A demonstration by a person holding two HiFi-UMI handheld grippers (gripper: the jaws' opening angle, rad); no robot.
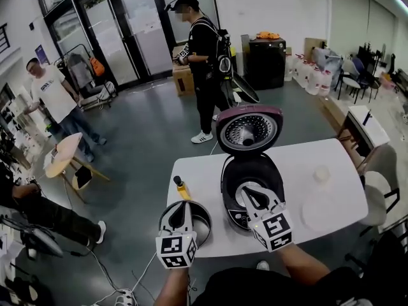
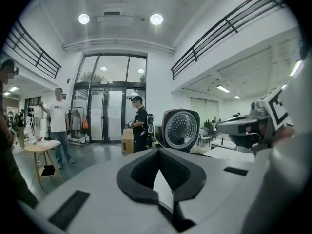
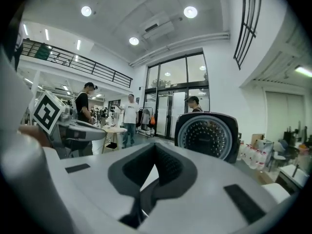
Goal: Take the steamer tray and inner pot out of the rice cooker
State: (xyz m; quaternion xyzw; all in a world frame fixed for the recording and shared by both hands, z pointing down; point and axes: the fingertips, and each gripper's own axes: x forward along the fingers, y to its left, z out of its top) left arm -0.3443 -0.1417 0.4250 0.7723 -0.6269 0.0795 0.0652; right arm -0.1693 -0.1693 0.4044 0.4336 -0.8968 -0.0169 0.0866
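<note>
The black rice cooker (image 1: 275,182) stands open on the white table (image 1: 204,177), its lid (image 1: 248,129) raised; the lid also shows in the left gripper view (image 2: 180,129) and the right gripper view (image 3: 208,135). A dark inner pot (image 1: 203,217) with a silver rim sits on the table's front left. My left gripper (image 1: 177,210) hovers over it, shut and empty (image 2: 158,151). My right gripper (image 1: 248,195) is over the cooker's open body, shut with nothing in it (image 3: 155,146). A pale round tray (image 1: 322,212) lies on the table to the right.
A yellow-capped bottle (image 1: 182,187) stands behind the pot. A small white round thing (image 1: 322,173) lies at the table's right. A person in black (image 1: 204,69) stands beyond the table and another in a white shirt (image 1: 54,97) at left, near a small round table (image 1: 64,155).
</note>
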